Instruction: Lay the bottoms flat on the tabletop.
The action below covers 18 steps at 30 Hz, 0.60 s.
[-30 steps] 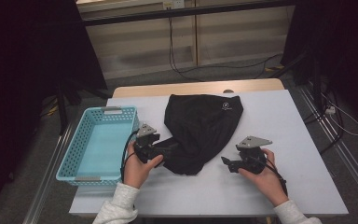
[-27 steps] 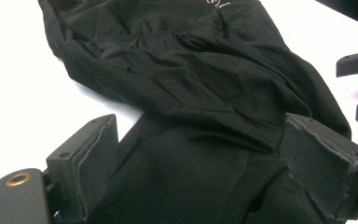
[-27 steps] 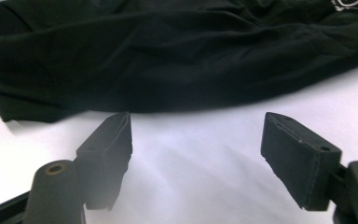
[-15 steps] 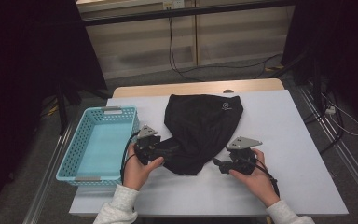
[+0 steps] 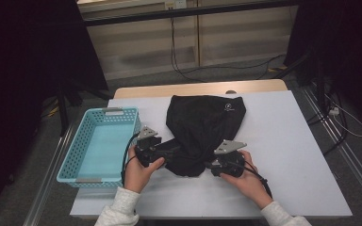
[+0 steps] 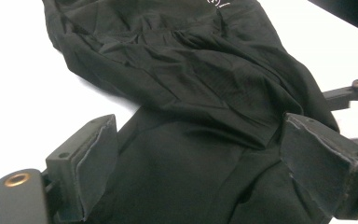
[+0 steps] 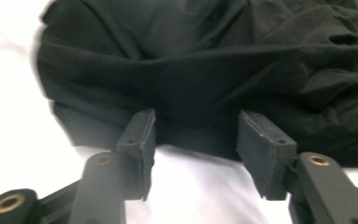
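Black garment point(image 5: 202, 127) lies crumpled in the middle of the white table point(image 5: 292, 141), its near end bunched between the two hands, with a teal basket point(image 5: 80, 153) just left of it.

Left gripper point(image 5: 167, 151) has cloth lying between its wide-spread jaws; in the left gripper view the pads point(image 6: 93, 163) stand off the fabric on both sides, so it is released, not gripping. Right gripper point(image 5: 213, 164) sits at the garment's near right edge. Its jaws have just been closing, yet the right gripper view shows them apart, with bare table in the gap and the hem just beyond the pad tips point(image 7: 142, 140); nothing is pinched.

The step in hand looks like taking hold of the near edge on both sides. To do it well, the right gripper should push a little farther under or over the hem before clenching, so that the pads bite cloth and not air. The left should close on a single fold rather than the whole bunch, or the layers may slip unevenly when lifted. Both grips are best placed well apart along the hem to keep the cloth taut.

High view gives the layout: basket, table and the small white logo point(image 5: 227, 107) at the garment's far end. Gripper views give what it cannot, namely the gap between pads and cloth.
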{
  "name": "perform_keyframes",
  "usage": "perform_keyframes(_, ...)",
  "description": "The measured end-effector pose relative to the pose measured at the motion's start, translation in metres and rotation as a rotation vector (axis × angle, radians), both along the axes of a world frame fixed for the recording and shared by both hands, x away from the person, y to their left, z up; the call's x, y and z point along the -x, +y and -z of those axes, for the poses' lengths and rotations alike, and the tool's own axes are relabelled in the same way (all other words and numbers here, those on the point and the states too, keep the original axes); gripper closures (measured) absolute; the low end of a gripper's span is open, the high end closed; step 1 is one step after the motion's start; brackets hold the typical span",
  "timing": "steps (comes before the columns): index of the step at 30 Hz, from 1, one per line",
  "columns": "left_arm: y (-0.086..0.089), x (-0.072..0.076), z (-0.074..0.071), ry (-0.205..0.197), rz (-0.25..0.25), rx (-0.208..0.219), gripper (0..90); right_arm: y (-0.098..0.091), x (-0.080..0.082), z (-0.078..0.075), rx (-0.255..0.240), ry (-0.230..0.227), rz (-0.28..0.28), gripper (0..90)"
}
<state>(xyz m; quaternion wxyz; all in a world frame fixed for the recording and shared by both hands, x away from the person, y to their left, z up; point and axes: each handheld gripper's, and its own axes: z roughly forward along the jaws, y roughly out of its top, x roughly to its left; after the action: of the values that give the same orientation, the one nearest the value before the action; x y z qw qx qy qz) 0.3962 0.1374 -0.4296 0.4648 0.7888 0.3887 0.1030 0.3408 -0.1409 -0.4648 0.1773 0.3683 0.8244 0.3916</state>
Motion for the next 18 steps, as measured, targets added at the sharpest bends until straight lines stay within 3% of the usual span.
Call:
perform_keyframes(3, -0.001, 0.001, 0.000, -0.001, -0.005, 0.005, 12.5, 0.000, -0.008, 0.006, 0.020, 0.016, 0.007, 57.1)
perform_keyframes(4, -0.001, 0.001, 0.000, -0.005, -0.006, 0.002, 12.6, 0.000, -0.009, 0.006, 0.014, 0.014, 0.008, 64.3)
perform_keyframes(5, -0.001, 0.001, 0.000, -0.008, -0.008, 0.004, 12.8, 0.001, -0.009, 0.005, 0.021, 0.012, 0.003, 79.3)
perform_keyframes(6, -0.001, 0.000, 0.000, -0.007, -0.006, 0.003, 12.8, 0.001, -0.009, 0.005, 0.021, 0.012, 0.003, 79.3)
perform_keyframes(8, -0.001, 0.001, 0.001, -0.003, -0.005, -0.001, 12.9, 0.001, -0.010, 0.005, 0.022, 0.010, -0.003, 88.0)
perform_keyframes(11, -0.002, 0.001, 0.001, -0.005, 0.000, -0.011, 13.1, -0.003, -0.011, 0.005, 0.009, 0.016, 0.002, 89.7)
perform_keyframes(18, -0.003, 0.002, -0.001, -0.003, 0.001, 0.010, 13.2, -0.021, -0.008, -0.001, -0.029, 0.032, 0.007, 90.0)
